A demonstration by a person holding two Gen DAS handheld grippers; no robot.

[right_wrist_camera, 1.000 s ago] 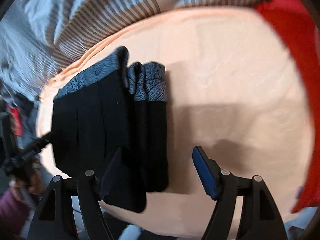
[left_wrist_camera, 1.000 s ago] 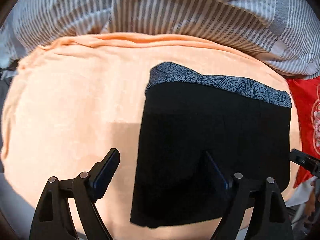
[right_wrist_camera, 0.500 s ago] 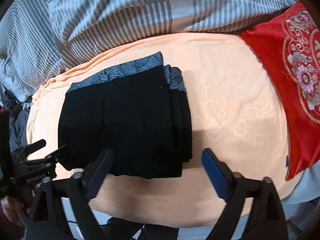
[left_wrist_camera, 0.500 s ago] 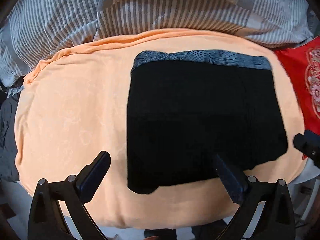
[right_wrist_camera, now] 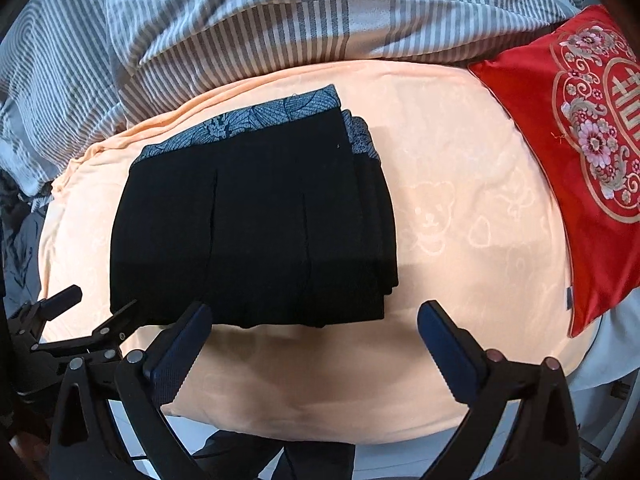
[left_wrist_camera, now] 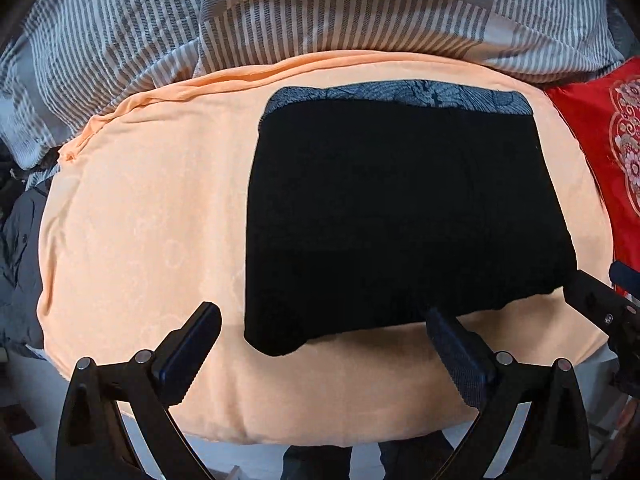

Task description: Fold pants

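Note:
The black pants (left_wrist_camera: 400, 208) lie folded into a compact rectangle on the peach blanket (left_wrist_camera: 140, 220), with a grey-blue patterned waistband (left_wrist_camera: 400, 92) along the far edge. In the right wrist view the pants (right_wrist_camera: 256, 220) show stacked layers at their right side. My left gripper (left_wrist_camera: 324, 344) is open and empty, held back above the pants' near edge. My right gripper (right_wrist_camera: 316, 344) is open and empty, near the blanket's front edge. The left gripper also shows in the right wrist view (right_wrist_camera: 76, 320), and the right gripper in the left wrist view (left_wrist_camera: 608, 304).
A grey striped duvet (left_wrist_camera: 320, 12) is bunched behind the blanket. A red embroidered cushion (right_wrist_camera: 580, 152) lies at the right. Dark clothing (left_wrist_camera: 20, 240) hangs at the left edge. The bed's front edge drops to the floor below the grippers.
Both grippers have pulled back and up from the pants, so more of the bed is in view. The pants lie still, released and folded.

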